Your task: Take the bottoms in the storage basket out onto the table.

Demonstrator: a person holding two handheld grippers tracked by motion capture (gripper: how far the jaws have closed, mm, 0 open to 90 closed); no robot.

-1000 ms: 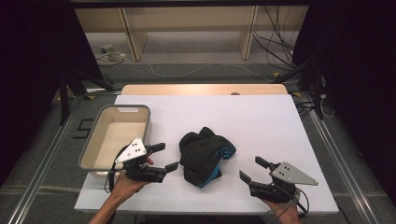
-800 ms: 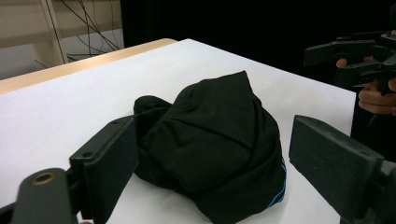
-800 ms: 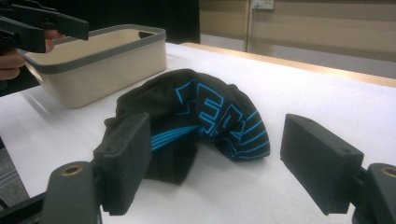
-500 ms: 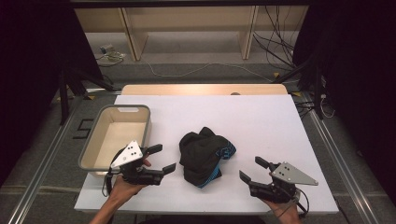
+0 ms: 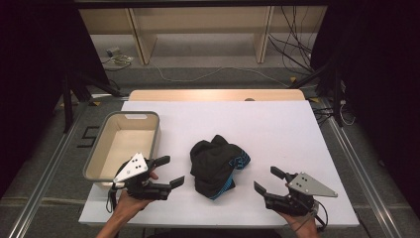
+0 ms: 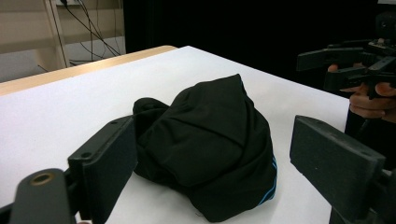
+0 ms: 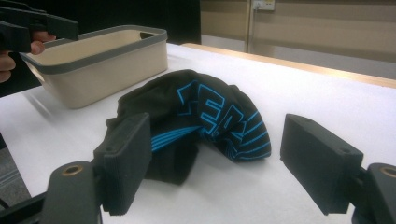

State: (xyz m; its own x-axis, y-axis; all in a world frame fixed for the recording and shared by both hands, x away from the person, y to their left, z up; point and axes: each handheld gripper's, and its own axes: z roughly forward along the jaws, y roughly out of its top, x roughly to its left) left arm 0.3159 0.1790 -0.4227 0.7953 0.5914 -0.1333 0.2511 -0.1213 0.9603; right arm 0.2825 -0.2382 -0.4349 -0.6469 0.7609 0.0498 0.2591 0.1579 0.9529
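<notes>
Two sets of jaws, both wide open and empty: my left gripper (image 5: 170, 171) and my right gripper (image 5: 267, 181) sit either side of the black garment (image 5: 215, 166), neither touching it. It lies crumpled in a heap on the white tabletop (image 5: 277, 129), just right of the beige bin (image 5: 148, 130). I judge it soft, light and floppy; a pinch on a raised fold near the top should hold. Blue block letters (image 7: 212, 112) and stripes run across it, too folded to read.

Black garment (image 6: 210, 144) between wide-apart claw (image 6: 212, 168) jaws
</notes>
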